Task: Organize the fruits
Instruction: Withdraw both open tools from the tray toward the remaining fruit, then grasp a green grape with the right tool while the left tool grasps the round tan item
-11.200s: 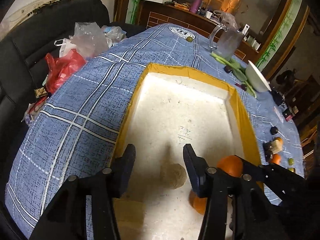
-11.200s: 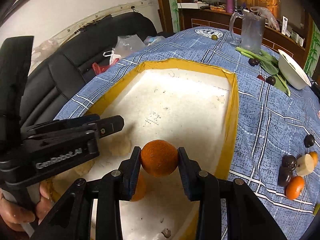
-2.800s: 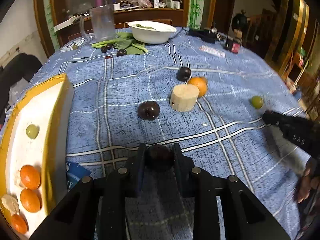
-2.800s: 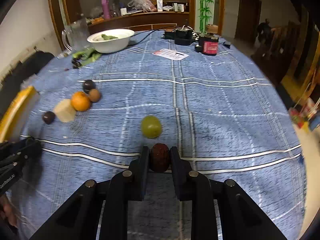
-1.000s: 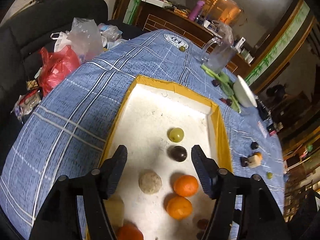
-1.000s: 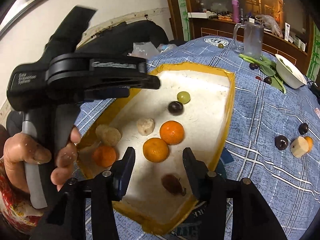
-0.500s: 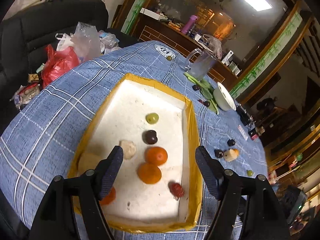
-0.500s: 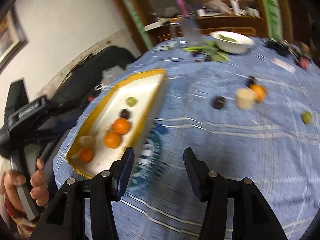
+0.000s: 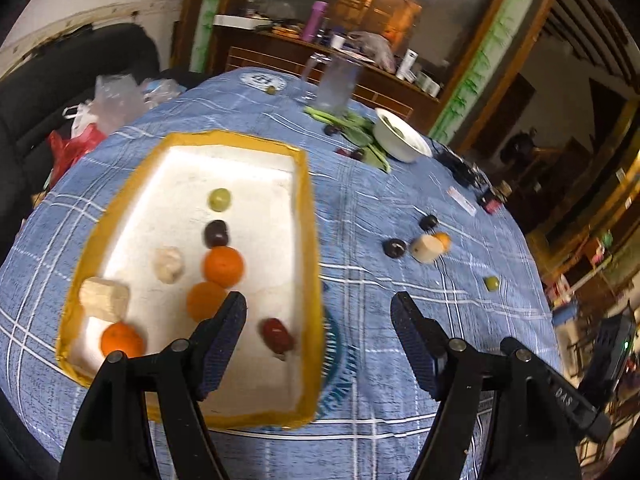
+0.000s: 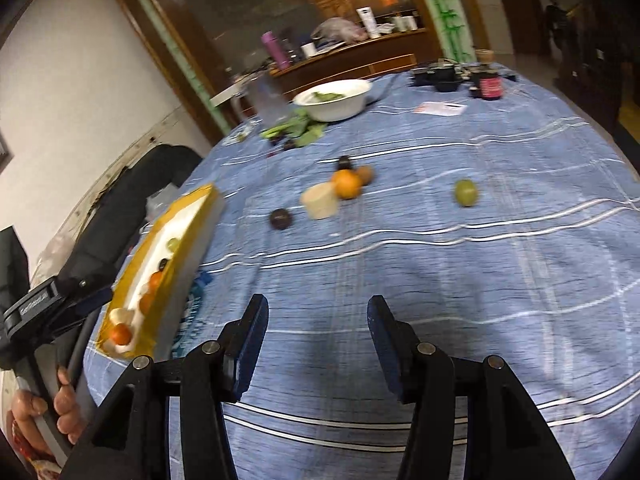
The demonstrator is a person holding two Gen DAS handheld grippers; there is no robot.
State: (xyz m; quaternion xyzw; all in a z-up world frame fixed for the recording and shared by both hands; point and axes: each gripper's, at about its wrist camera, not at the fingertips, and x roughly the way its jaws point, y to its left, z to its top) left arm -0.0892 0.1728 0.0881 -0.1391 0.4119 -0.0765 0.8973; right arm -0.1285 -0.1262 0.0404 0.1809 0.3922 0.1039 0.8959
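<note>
The right gripper (image 10: 314, 318) sits at six o'clock with its jaws apart and nothing between them, over a blue checked tablecloth (image 10: 460, 280). Toward eleven o'clock of it lie a dark plum (image 10: 281, 219), a pale cut chunk (image 10: 321, 200), an orange (image 10: 347, 184) touching that chunk, and a small brown fruit (image 10: 365, 174) and a dark one (image 10: 345, 163) just behind the orange. A green fruit (image 10: 465, 192) lies apart at one o'clock. At nine o'clock a yellow-rimmed tray (image 10: 188, 236) holds several fruits. At eight o'clock a hand (image 10: 60, 412) grips the left gripper's handle (image 10: 40, 304). A white bowl (image 10: 332, 100) stands at twelve o'clock.
</note>
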